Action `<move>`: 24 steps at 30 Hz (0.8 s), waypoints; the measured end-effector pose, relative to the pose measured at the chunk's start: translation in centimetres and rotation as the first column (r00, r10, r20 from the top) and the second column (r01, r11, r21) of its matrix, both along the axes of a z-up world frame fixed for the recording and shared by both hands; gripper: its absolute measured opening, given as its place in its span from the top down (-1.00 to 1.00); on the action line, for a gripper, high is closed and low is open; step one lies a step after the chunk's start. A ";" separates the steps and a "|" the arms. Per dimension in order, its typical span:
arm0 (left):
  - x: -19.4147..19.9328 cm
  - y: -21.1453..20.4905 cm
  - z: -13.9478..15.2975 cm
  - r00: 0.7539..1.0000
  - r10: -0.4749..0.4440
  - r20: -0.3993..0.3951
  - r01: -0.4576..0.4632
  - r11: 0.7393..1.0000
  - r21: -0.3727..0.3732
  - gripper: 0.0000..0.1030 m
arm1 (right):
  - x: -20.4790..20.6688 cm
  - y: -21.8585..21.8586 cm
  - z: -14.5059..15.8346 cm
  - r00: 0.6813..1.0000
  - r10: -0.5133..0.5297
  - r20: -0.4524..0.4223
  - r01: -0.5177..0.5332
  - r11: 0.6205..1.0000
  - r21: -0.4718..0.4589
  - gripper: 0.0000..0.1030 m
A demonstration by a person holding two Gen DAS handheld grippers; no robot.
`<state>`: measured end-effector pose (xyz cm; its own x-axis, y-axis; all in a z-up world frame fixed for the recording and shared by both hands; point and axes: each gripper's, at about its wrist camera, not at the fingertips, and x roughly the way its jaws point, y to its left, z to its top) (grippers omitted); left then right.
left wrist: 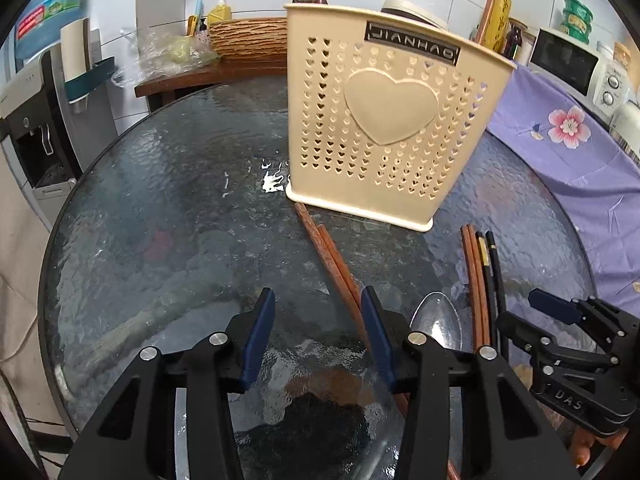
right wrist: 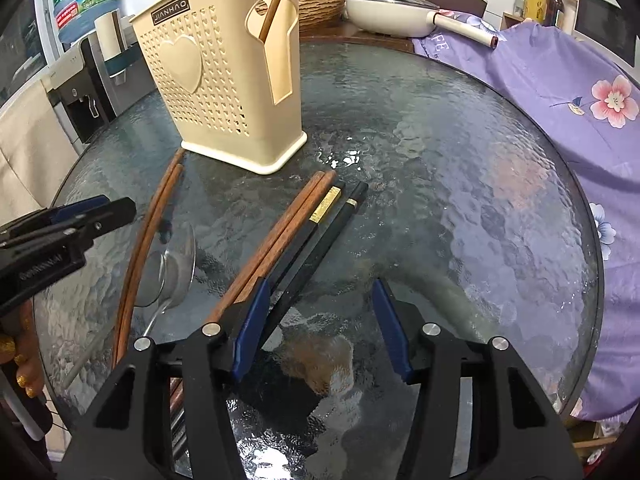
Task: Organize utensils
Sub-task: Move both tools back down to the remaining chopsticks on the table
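Observation:
A beige perforated utensil holder [left wrist: 384, 120] [right wrist: 224, 80] stands upright on the round glass table [left wrist: 160, 200], with one brown stick [right wrist: 272, 12] showing inside it. In front of it lie a brown chopstick pair [left wrist: 332, 256] [right wrist: 148, 232], a metal spoon [left wrist: 436, 320] [right wrist: 172, 268], a second brown pair [left wrist: 474, 280] [right wrist: 288, 224] and a black pair [left wrist: 494, 272] [right wrist: 332, 220]. My left gripper [left wrist: 318, 296] is open low over the table, its right finger over the first brown pair. My right gripper [right wrist: 320, 284] is open; the black pair runs just inside its left finger, not pinched.
A purple flowered cloth [right wrist: 560, 80] covers the right side beyond the table rim. A white pan [right wrist: 384, 12] and a wicker basket [left wrist: 248, 40] sit behind the holder. A water dispenser [left wrist: 36, 120] stands at the left, a microwave [left wrist: 568, 60] at the back right.

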<state>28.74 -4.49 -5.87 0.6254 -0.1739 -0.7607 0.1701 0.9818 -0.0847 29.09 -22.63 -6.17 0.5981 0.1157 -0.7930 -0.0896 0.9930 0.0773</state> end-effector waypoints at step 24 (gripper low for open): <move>1.3 0.7 -1.5 0.999 0.023 -0.048 -0.020 0.999 0.049 0.30 | 0.6 -0.5 -0.1 0.999 0.013 -0.037 -0.015 0.999 -0.046 0.08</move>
<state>30.04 -3.83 -7.41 0.5906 -0.1232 -0.7975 0.1459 0.9883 -0.0447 29.74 -23.10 -6.30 0.5675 0.0864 -0.8188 -0.1011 0.9943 0.0348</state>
